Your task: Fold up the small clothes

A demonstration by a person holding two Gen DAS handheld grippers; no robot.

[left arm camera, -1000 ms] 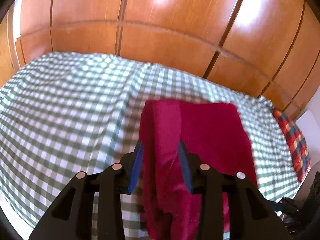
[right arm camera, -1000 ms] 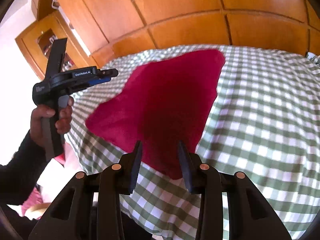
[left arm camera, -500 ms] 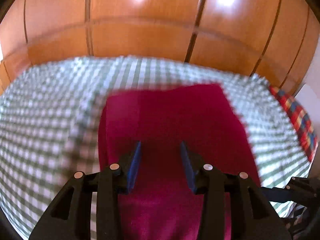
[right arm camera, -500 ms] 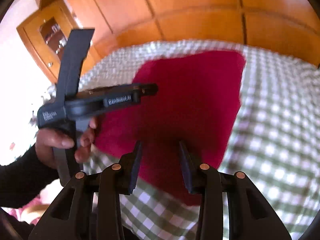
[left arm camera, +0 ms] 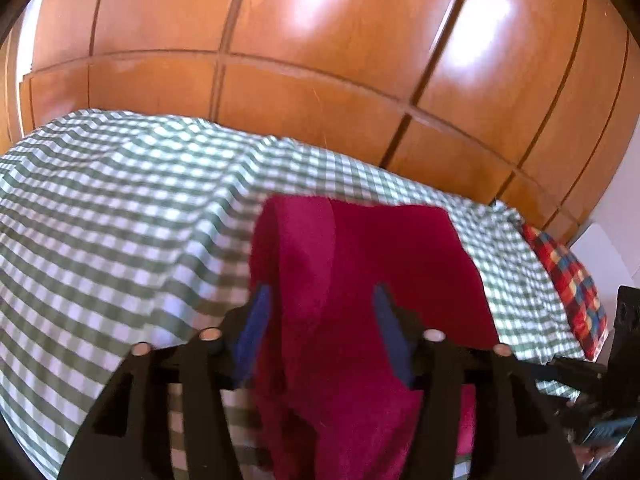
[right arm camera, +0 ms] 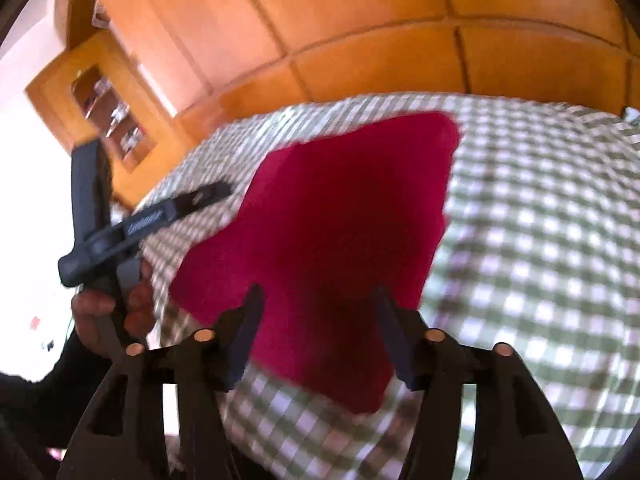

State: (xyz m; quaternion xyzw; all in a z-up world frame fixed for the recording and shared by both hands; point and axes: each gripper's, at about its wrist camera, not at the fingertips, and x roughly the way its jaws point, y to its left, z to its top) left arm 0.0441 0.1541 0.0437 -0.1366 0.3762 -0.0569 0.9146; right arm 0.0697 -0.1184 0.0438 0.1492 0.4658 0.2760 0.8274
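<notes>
A dark red garment (left arm camera: 368,280) lies spread on the green-and-white checked bedcover (left arm camera: 120,216), with a fold along its left side. My left gripper (left arm camera: 320,304) is open above its near end, fingers apart and holding nothing. In the right wrist view the same garment (right arm camera: 340,224) lies flat, its near corner hanging towards the bed edge. My right gripper (right arm camera: 318,300) is open above that near corner, empty. The left gripper's body (right arm camera: 132,220) shows at the left in that view, held in a hand beside the garment.
Wooden wardrobe panels (left arm camera: 320,60) rise behind the bed. A red, blue and yellow plaid cloth (left arm camera: 568,280) lies at the bed's right end. A wooden cabinet with glass shelves (right arm camera: 108,116) stands at the left in the right wrist view.
Both grippers stay open. The left gripper swung over the garment and back left, so the fold shows again. The right gripper has dropped closer to the garment's near corner.
</notes>
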